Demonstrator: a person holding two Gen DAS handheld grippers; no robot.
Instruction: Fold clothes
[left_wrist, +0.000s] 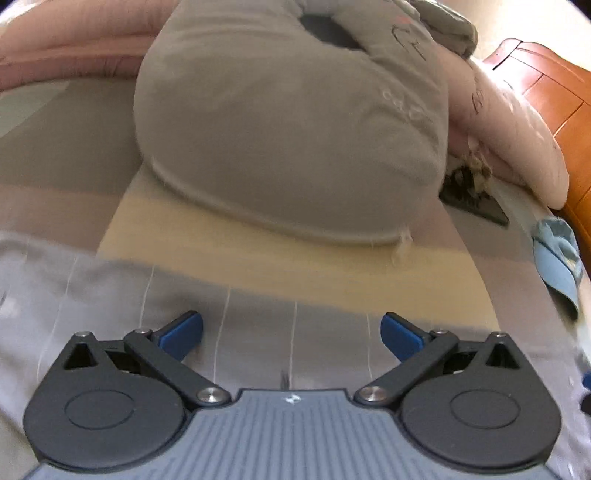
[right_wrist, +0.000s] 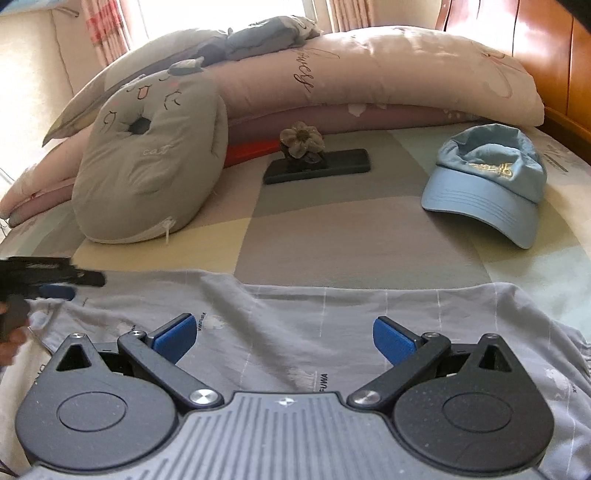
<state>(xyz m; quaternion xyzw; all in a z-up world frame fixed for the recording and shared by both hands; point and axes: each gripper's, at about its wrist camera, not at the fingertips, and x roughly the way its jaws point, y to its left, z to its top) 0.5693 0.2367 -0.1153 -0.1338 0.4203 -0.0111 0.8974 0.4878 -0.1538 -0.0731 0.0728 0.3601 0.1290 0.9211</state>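
The right gripper is spread wide with nothing between its blue fingers, poised over a pale grey shirt that lies flat along the near edge of the bed. The left gripper is spread wide too and empty, over the same shirt toward its left end, where the right wrist view catches it at the shirt's far edge. Beyond the shirt the checked bedcover lies bare. Farther on, toward the left side, a grey cat-face cushion leans on a roll of pink bedding. A dark phone lies mid-bed with a fabric flower on it. A light blue cap sits toward the right edge, near the wooden headboard.
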